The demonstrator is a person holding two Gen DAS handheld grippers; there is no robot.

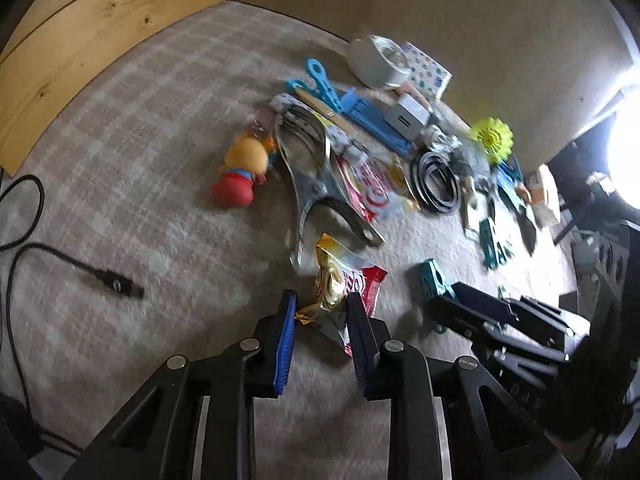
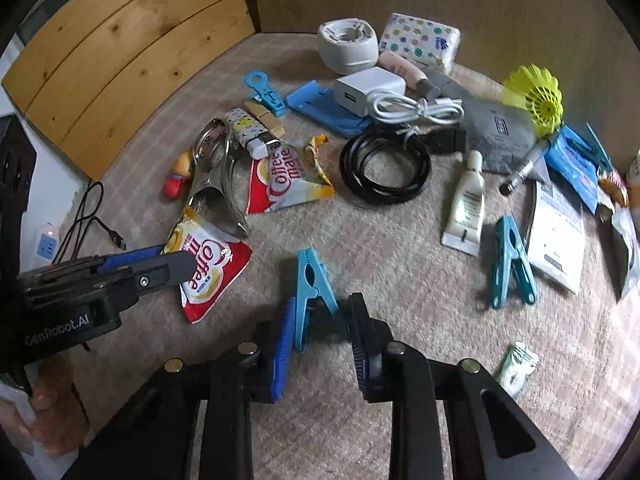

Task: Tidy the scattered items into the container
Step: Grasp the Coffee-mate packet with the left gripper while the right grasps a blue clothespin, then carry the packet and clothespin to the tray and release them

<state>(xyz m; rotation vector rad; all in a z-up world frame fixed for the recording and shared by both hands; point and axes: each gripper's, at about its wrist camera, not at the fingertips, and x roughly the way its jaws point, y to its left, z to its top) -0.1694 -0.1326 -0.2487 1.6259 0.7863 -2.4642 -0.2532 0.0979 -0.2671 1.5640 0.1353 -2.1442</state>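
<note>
Left gripper (image 1: 320,312) pinches sachet (image 1: 344,284) at its crinkly edge: light, limp, slippery. Right gripper (image 2: 322,320) narrowly clamps peg (image 2: 310,280) legs: stiff, springy.

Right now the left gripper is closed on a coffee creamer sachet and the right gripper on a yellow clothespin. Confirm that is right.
One detail is wrong: the clothespin in the right gripper is blue, not yellow, as the right wrist view shows. The left gripper is indeed closed on a coffee creamer sachet.
</note>
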